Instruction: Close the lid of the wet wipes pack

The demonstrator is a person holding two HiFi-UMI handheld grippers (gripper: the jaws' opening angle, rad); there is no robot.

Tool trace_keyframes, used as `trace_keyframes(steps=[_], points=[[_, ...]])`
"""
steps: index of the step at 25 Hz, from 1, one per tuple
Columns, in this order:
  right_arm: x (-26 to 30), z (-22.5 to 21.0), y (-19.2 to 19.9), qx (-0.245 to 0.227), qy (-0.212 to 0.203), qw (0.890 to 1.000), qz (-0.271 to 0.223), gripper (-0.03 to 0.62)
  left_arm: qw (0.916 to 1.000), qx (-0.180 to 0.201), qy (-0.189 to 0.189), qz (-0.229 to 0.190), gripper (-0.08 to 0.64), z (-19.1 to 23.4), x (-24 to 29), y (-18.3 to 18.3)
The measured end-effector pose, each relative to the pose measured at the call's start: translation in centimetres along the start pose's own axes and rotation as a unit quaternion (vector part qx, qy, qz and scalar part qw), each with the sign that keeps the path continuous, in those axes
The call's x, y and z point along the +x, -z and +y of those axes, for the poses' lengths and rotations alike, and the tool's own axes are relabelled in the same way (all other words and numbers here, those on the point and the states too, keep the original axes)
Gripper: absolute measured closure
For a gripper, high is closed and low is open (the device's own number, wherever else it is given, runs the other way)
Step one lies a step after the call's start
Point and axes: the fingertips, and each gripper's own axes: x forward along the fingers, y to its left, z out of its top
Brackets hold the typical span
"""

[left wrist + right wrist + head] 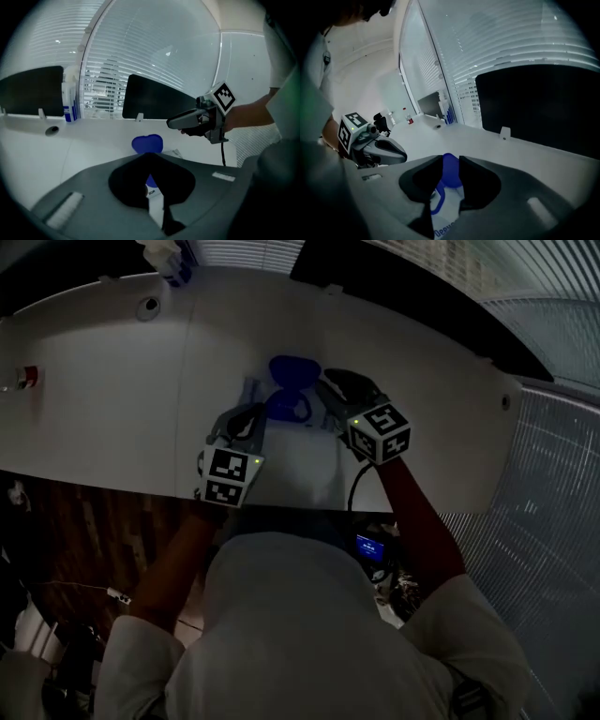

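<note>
The white wet wipes pack [305,451] lies in the middle of the white table [112,399]. Its blue lid [291,371] stands flipped open at the far end, above the blue ring of the opening [289,409]. My left gripper [251,416] is at the pack's left side, its tips together over the pack [149,155], and the lid [147,143] shows just past them. My right gripper [336,388] is at the right side, open [449,159]. The lid [450,166] shows through its gap, untouched. Each gripper is visible in the other's view: right gripper [187,121], left gripper [389,151].
A blue-and-white bottle [173,263] stands at the table's far left edge beside a round cable hole [147,307]. A small red thing [28,376] sits at the left. Dark panels [154,98] line the back edge before the blinds. The table's near edge runs just under my hands.
</note>
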Motion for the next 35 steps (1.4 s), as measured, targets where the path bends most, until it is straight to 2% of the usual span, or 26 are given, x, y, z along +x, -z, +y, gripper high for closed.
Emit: trace_keyframes(steps=[6, 13, 18, 26, 31, 35], points=[[2.8, -3.0, 2.4, 0.001, -0.001, 0.999, 0.036, 0.479, 0.9983, 0.012, 0.001, 0.056, 0.557, 1.0, 2.6, 4.5], [4.6, -3.8, 3.9, 0.006, -0.027, 0.997, 0.068, 0.465, 0.9958, 0.02, 0.011, 0.089, 0.557, 1.1, 3.9, 7.0], [5.6, -3.5, 4.8, 0.001, -0.041, 0.996, 0.085, 0.462, 0.9957, 0.007, 0.013, 0.092, 0.557, 1.5, 4.3, 7.2], [3.8, -1.6, 3.8, -0.023, -0.078, 0.995, 0.065, 0.462, 0.996, -0.014, 0.008, 0.088, 0.557, 2.2, 5.1, 7.6], [1.8, 0.7, 3.6, -0.041, -0.125, 0.99, 0.057, 0.462, 0.9965, -0.022, 0.01, 0.08, 0.557, 2.4, 5.1, 7.6], [0.7, 2.6, 4.5, -0.037, -0.164, 0.984, 0.065, 0.462, 0.9961, -0.052, 0.021, 0.068, 0.557, 2.3, 4.8, 7.3]])
